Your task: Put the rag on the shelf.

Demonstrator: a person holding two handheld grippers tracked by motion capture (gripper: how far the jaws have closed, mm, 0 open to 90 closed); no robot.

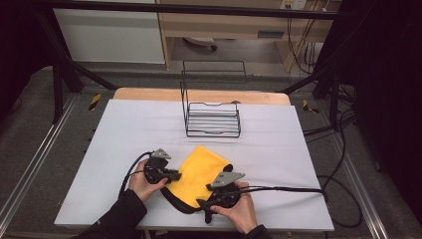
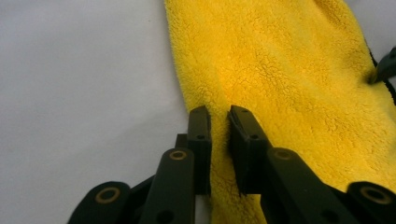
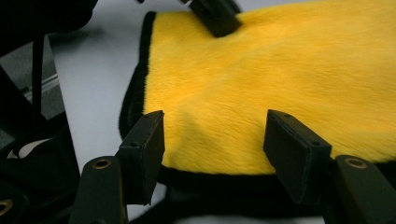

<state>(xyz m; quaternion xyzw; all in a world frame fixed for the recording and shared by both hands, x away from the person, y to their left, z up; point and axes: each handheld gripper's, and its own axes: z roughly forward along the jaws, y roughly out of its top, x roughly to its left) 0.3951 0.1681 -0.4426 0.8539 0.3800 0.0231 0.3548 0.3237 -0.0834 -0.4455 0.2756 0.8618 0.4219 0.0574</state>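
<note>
A fluffy yellow cloth with a black border lies on the white table, near the front edge. My left gripper comes in at the cloth's left edge. In the left gripper view its jaws stand almost together, pinching a ridge of the yellow cloth. My right gripper is at the cloth's near corner. In the right gripper view its jaws are spread wide and open over the black-edged hem of the cloth, pressing on nothing.
A black wire rack stands on the table behind the cloth. Black cables trail from both grippers across the front of the table. A metal frame and a wooden shelf unit stand behind the table.
</note>
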